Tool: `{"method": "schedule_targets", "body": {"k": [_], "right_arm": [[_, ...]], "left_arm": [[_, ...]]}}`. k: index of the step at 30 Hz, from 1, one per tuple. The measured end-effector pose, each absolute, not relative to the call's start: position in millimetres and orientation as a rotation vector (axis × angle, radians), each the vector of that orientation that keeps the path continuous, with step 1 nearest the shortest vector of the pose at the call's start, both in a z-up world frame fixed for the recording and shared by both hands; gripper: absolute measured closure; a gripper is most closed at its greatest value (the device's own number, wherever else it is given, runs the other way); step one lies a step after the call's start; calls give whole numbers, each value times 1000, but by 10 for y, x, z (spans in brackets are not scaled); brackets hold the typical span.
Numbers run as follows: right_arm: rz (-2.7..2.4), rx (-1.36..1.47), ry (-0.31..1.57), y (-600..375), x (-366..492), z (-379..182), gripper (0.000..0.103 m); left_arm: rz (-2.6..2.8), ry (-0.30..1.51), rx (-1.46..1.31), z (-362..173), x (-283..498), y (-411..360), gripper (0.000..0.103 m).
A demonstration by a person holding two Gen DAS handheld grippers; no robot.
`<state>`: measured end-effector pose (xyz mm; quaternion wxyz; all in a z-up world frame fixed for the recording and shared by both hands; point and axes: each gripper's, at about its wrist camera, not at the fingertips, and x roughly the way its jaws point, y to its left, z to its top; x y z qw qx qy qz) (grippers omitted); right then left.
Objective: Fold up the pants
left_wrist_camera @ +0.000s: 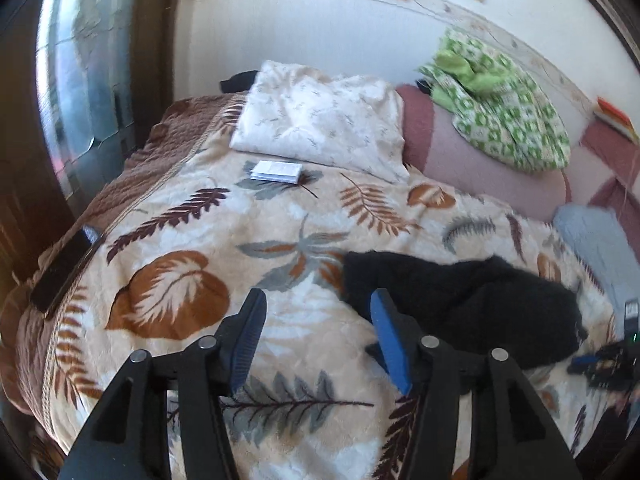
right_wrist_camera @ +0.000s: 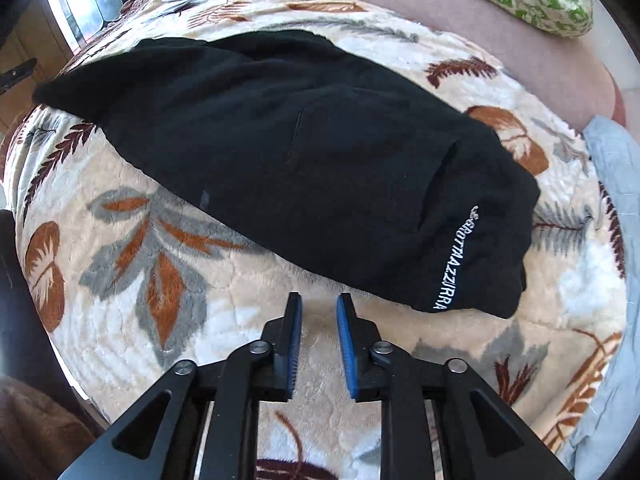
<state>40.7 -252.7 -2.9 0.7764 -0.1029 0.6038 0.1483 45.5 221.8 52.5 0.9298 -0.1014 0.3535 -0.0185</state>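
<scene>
Left gripper (left_wrist_camera: pixel 318 308) hangs open and empty over the leaf-print blanket (left_wrist_camera: pixel 180 216). The folded black pants (right_wrist_camera: pixel 288 152) lie just beyond the empty, parted right gripper (right_wrist_camera: pixel 319 304); their far folds are hidden, white lettering hard to read.

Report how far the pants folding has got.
Done: the black pants lie in a compact folded bundle on the leaf blanket. In hand: nothing; the left gripper and right gripper are open and empty. Left: perhaps another fold or tidying.
</scene>
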Motion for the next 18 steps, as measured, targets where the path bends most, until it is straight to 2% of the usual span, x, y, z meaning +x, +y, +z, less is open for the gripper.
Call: {"method": "schedule_targets", "body": {"k": [1, 2, 4, 8, 12, 16, 18], "right_arm": [[320, -226, 1288, -2490, 399, 36, 62], [322, -225, 1265, -2431, 378, 106, 39], [333, -216, 1194, -2248, 429, 303, 23], [429, -216, 1101, -1582, 667, 628, 25], [625, -271, 1058, -619, 860, 770, 33], [777, -413, 1038, 319, 921, 605, 36], [799, -493, 1054, 695, 907, 402, 44]], "left_arm": [[-11, 699, -273, 550, 451, 2304, 41], [20, 669, -339, 563, 456, 2380, 37], [82, 633, -455, 542, 536, 2468, 36], [177, 599, -559, 359, 692, 2485, 36], [231, 601, -465, 175, 643, 2486, 36], [271, 602, -468, 101, 638, 2668, 36], [273, 610, -498, 66, 639, 2736, 36]]}}
